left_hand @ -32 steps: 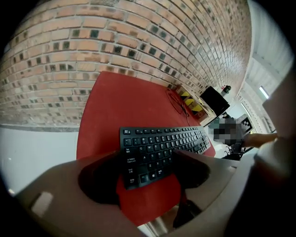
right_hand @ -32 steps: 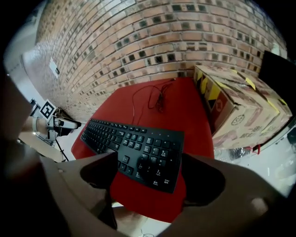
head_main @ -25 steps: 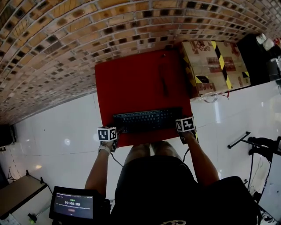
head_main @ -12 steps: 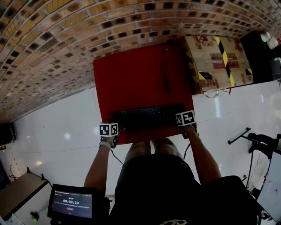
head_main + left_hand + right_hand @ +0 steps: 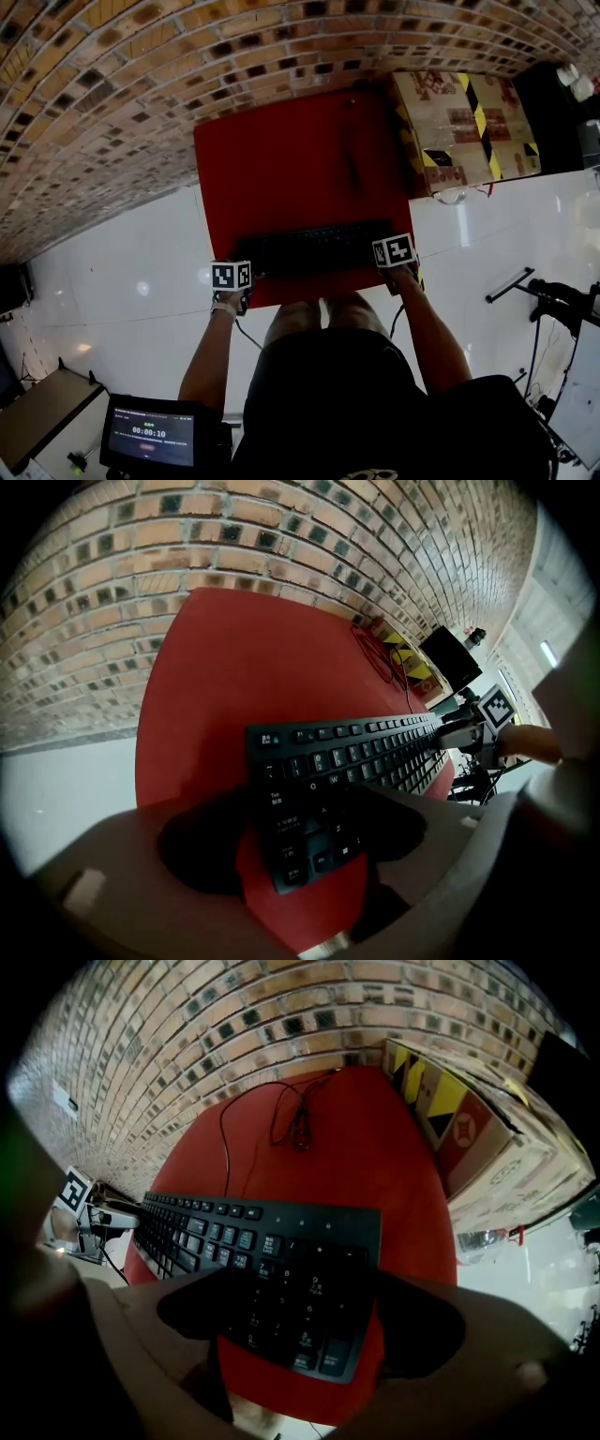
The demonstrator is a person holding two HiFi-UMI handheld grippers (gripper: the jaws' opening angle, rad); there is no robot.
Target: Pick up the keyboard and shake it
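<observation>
I see the black full-size keyboard (image 5: 314,249) lying flat along the red table's (image 5: 281,159) near edge. The left gripper (image 5: 309,841), its jaws just closing, straddles the keyboard's left end unpinched. The right gripper (image 5: 309,1318) stands spread over the number-pad end. A cardboard box (image 5: 464,127) crowds the right; a brick wall (image 5: 141,94) stands behind.

Black top (image 5: 352,403) on the person; left gripper (image 5: 242,279) and right gripper (image 5: 389,259) each bear a white, black-marked cube (image 5: 231,276).

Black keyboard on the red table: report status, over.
Left gripper open, jaws just been closing, over black keyboard's left end. Right gripper open over right end. Keyboard flat on red table, not lifted. Black cable trails behind.
</observation>
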